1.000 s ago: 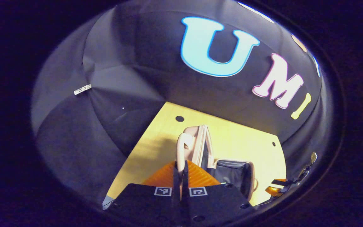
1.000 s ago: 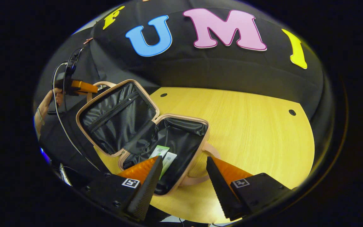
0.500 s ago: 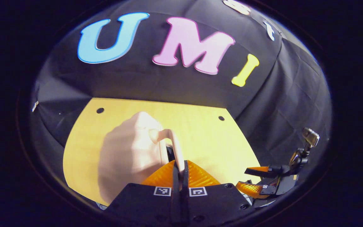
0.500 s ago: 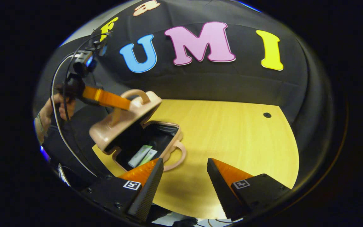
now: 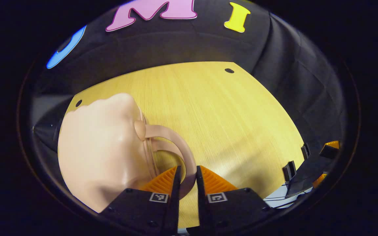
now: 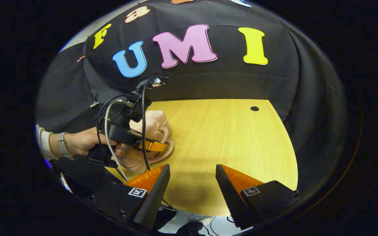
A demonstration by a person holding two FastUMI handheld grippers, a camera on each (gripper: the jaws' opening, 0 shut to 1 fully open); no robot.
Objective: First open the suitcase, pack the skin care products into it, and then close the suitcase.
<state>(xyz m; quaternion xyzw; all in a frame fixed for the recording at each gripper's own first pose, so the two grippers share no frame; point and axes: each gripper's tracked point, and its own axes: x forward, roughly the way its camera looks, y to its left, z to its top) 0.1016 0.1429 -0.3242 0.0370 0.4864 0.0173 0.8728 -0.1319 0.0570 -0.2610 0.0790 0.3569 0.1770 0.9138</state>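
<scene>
The wooden table [image 6: 235, 137] carries no writing you can read, and the pale pink suitcase [image 5: 100, 147] shows no brand or label on its shell; the only printed marks near you are the small square tags on the gripper bodies, too coarse to read as text.

The suitcase lies closed on the table's left part as your right gripper view sees it [image 6: 146, 131], flat on the wood with its lid down. In your left gripper view its rounded shell sits just left of your fingers, and the suitcase handle [image 5: 172, 144] arches out from it toward the right and curves down between them.

Your left gripper [image 5: 186, 178] has its fingers drawn narrow, a slim gap apart, with the handle's loop passing through that gap; you cannot tell from here whether both pads press on it.

Your right gripper [image 6: 192, 183] hovers over bare wood with its fingers spread wide, holding nothing, well apart from the suitcase.

The right gripper view adds your hand [image 6: 84, 142] on the left gripper's grip, a band on the wrist [image 6: 62, 144] and the cables [image 6: 110, 131] looping over the device.
</scene>
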